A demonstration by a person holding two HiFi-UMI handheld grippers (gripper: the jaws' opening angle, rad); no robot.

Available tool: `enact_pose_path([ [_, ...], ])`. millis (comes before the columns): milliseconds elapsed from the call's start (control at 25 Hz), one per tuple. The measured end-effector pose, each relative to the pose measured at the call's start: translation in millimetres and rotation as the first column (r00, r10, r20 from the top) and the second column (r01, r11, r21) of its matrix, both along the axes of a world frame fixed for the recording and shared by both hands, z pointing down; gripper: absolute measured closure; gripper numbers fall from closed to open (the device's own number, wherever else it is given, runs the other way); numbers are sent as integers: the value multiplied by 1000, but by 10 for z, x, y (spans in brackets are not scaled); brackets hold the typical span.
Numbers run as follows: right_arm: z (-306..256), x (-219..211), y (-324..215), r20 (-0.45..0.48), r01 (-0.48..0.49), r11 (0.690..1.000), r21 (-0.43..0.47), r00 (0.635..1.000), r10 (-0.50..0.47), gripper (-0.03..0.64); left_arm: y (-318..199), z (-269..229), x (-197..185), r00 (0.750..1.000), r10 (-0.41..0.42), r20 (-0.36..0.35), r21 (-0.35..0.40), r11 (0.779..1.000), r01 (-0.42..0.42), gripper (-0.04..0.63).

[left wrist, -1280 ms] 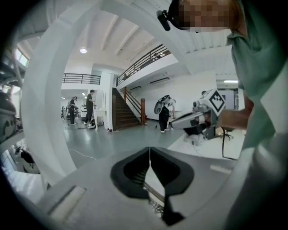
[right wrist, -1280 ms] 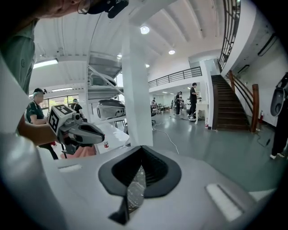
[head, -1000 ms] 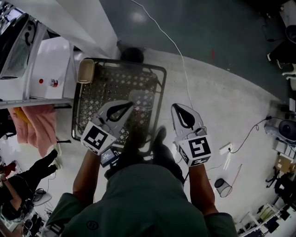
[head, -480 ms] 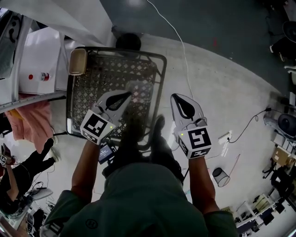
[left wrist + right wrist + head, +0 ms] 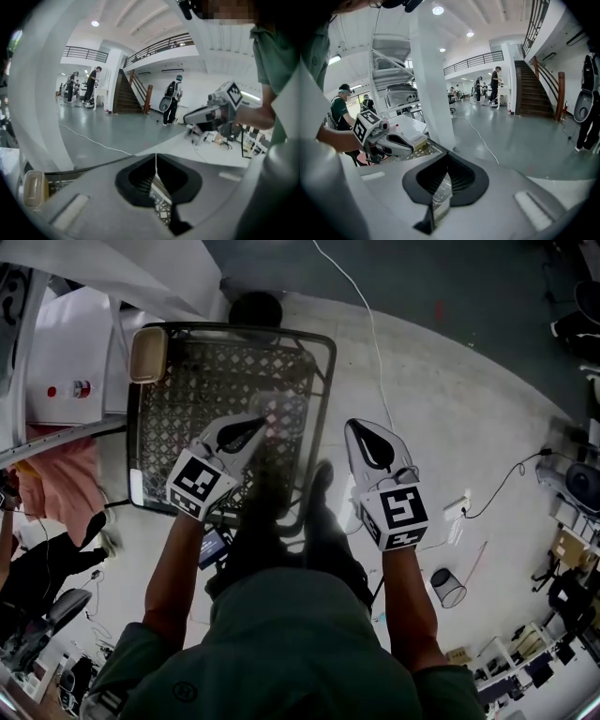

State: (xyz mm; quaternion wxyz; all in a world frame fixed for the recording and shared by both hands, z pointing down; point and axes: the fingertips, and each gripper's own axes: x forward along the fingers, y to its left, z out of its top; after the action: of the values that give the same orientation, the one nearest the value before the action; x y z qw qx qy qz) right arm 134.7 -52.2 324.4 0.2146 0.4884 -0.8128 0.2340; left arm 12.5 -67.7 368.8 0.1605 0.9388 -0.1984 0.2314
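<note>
Wire-mesh cart (image 5: 187, 399), just one: black metal in a diamond lattice, with one rounded beige pad (image 5: 148, 354) at a corner. It stands on the glossy grey floor (image 5: 441, 362) of a tall white hall. Two white plastic grippers hang above it, the left gripper (image 5: 259, 418) over the lattice and the right gripper (image 5: 360, 427) just past the rim, both clenched on nothing. One white cable (image 5: 373, 324) crosses the floor.
</note>
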Motion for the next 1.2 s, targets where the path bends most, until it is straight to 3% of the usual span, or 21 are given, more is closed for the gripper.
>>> enact_pose_path([
  [720, 413, -153, 142, 35, 4, 995, -98, 999, -1, 611, 322, 535, 157, 995, 91, 50, -96, 992, -86, 588],
  [1200, 566, -333, 155, 58, 19, 992, -125, 998, -11, 611, 446, 695, 76, 994, 99, 49, -130, 987, -92, 588],
])
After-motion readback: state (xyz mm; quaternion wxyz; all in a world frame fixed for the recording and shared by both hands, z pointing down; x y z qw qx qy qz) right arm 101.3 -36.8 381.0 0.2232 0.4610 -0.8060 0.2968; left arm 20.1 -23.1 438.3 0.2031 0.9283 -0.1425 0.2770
